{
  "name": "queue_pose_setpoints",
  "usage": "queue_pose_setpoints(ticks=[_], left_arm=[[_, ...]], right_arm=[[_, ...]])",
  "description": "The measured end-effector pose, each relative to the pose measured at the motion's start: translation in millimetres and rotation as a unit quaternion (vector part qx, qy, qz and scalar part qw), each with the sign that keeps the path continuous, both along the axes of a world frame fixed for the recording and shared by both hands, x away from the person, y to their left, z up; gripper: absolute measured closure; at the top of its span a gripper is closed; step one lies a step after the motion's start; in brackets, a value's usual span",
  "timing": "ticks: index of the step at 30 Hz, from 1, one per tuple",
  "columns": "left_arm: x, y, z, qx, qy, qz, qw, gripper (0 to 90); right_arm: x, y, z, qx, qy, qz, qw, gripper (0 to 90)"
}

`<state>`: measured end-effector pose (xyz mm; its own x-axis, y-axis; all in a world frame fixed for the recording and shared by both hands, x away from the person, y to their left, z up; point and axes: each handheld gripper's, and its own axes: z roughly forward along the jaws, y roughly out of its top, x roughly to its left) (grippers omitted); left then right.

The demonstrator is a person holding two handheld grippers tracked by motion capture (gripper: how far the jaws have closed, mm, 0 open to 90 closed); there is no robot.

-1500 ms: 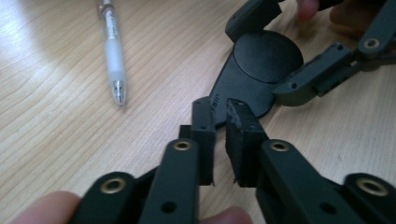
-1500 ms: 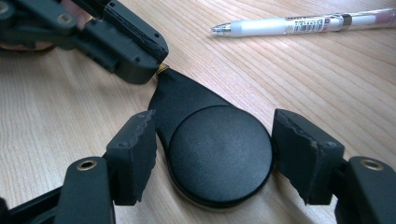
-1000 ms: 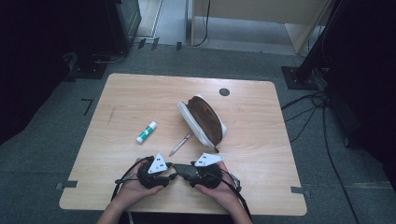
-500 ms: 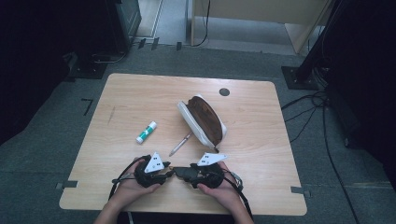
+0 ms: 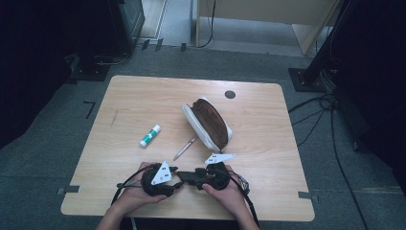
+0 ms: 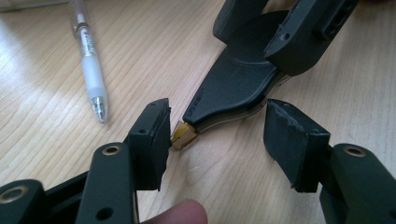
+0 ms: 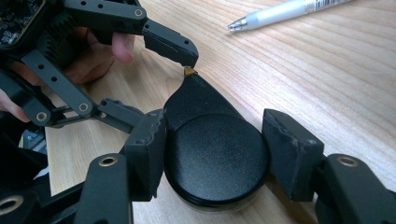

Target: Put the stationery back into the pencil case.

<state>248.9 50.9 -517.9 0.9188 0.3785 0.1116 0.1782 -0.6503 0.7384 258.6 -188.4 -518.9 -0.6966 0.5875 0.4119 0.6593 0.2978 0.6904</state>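
left gripper: we had its jaws spread, the left pad just touching the tip of the thing and the right pad clear of it.
right gripper: we held it pressed onto the round body from both sides, pinning the body flat on the table.
dispenser: a black teardrop-shaped piece lay between our two grippers at the near edge, its narrow end toward the left one.
tab: a small yellowish end stuck out of the narrow tip, beside the left pad.
step in hand: we judged it the lining-up to catch the tab, with the body already steadied.
next move: we would need to centre the left jaws on the tab, close them, then draw away along the tip's line.
pen: it lay near, untouched.
pouch: farther back, open.
glue stick: left of the pouch, well apart.
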Motion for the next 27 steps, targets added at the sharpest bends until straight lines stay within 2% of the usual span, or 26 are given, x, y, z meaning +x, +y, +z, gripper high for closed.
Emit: queue_pose_setpoints(ticks=[2,4,5,9,15,17,21,23,25,27], left_arm=[[-0.8,-0.7,0.0,0.000,-0.002,-0.005,1.0000,42.9],[-2.1,-2.6,-0.1,0.000,-0.006,-0.012,0.9999,44.5],[-2.5,-3.7,-0.1,0.000,-0.005,-0.015,0.9999,45.3],[-2.0,-4.1,0.0,-0.002,0.003,-0.024,0.9997,49.1],[-1.7,-2.9,0.0,-0.007,0.018,-0.042,0.9990,55.4],[-1.5,-2.9,0.1,-0.008,0.022,-0.045,0.9987,56.2],[-1.4,-2.5,0.0,-0.010,0.028,-0.048,0.9984,57.1],[-0.9,-1.8,0.1,-0.011,0.032,-0.053,0.9980,57.5],[-0.8,-1.5,0.2,-0.011,0.035,-0.054,0.9979,57.6],[-0.1,-0.7,0.3,-0.013,0.040,-0.056,0.9976,57.7]], right_arm=[[0.7,-0.7,0.9,0.009,0.010,-0.001,0.9999,41.7],[1.9,-1.3,1.3,0.033,0.025,0.006,0.9991,41.7],[2.0,-0.8,1.8,0.037,0.030,0.010,0.9988,41.7],[1.5,1.8,2.3,0.033,0.026,0.018,0.9990,41.6],[0.5,-2.5,5.4,0.034,-0.005,0.036,0.9988,40.8],[0.5,-4.2,5.5,0.035,-0.008,0.045,0.9984,40.7],[-0.3,-4.5,3.0,0.024,-0.011,0.062,0.9978,39.9],[-2.6,-3.4,1.6,0.008,-0.020,0.073,0.9971,40.3],[-3.3,-3.2,1.2,0.005,-0.024,0.077,0.9967,40.3],[-4.4,-4.3,0.3,0.003,-0.038,0.089,0.9953,40.5]])
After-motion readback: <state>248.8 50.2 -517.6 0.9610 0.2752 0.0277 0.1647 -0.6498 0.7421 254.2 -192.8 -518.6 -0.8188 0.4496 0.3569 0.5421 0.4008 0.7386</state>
